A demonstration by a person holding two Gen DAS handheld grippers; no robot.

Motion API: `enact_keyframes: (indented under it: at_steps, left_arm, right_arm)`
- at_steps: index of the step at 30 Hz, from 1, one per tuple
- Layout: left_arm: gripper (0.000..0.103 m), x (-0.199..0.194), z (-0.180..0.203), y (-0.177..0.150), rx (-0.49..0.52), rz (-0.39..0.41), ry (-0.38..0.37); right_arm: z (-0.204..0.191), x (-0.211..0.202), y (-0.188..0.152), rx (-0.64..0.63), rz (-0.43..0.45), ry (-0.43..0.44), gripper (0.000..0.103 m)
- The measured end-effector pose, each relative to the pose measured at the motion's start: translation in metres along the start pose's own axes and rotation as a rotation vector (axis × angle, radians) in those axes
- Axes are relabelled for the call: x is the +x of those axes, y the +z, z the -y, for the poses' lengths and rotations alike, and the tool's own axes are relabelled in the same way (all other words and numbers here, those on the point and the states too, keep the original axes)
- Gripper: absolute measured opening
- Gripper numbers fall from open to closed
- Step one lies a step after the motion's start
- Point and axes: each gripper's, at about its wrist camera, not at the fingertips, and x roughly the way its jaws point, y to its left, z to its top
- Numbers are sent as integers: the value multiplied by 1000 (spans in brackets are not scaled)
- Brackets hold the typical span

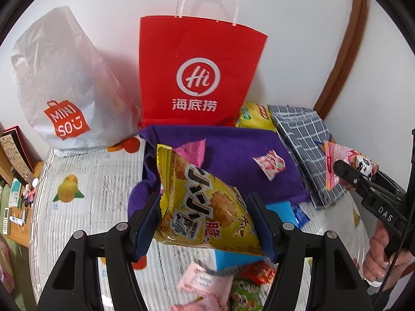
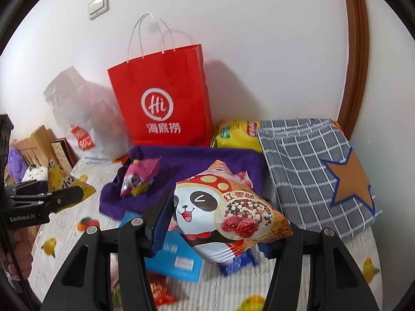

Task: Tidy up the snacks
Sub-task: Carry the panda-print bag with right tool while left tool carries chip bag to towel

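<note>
My left gripper (image 1: pixel 205 220) is shut on a yellow rice-cracker bag (image 1: pixel 202 202) and holds it above the table; it also shows in the right wrist view (image 2: pixel 64 181). My right gripper (image 2: pixel 225 223) is shut on a panda snack bag (image 2: pixel 225 212), lifted over the table; it shows at the right of the left wrist view (image 1: pixel 350 163). A purple cloth (image 1: pixel 233 155) lies ahead with a small strawberry packet (image 1: pixel 271 164) and a pink packet (image 2: pixel 140 178) on it. A red paper bag (image 1: pixel 197 72) stands upright behind the cloth.
A white Miniso bag (image 1: pixel 62 88) stands left of the red bag. A grey checked cloth (image 2: pixel 311 160) with an orange star lies at the right, a yellow bag (image 2: pixel 236 134) behind it. Blue boxes (image 2: pixel 179 256) and loose packets (image 1: pixel 207 282) lie near me. Wall behind.
</note>
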Motion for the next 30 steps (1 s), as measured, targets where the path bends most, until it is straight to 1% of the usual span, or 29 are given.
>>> enact_keyframes:
  at_steps: [3,7,14,16,22,26,28,30]
  left_arm:
    - [65,9,-8,6,-21,-8,8]
    - [65,24,-15,15,-32,-23,17]
    - [65,54,-13,39,-27,-33,14]
    - [65,62,-12,45,-30,-35,2]
    - [65,89,-8,62,-29,-39,-27]
    - [65,110,-14,57,-56,-57,-50]
    - [65,122,-17,55,-54,-104,-38]
    - [65,124,-23,54,-75,-99,-40]
  right_arm:
    - [-1,16,13,-6,1,1,56]
    - [-4,35,29,-13,13,24,56]
    - [-6,74,51,-16,5,49,56]
    - [-3,82,52,-13,1,50,56]
    - [2,107,48,-26,-62,35,56]
    - [3,127,41,-49,-117,29,56]
    - [3,132,37,-62,-135,34,56]
    - [2,140,34,-68,-160,49,56]
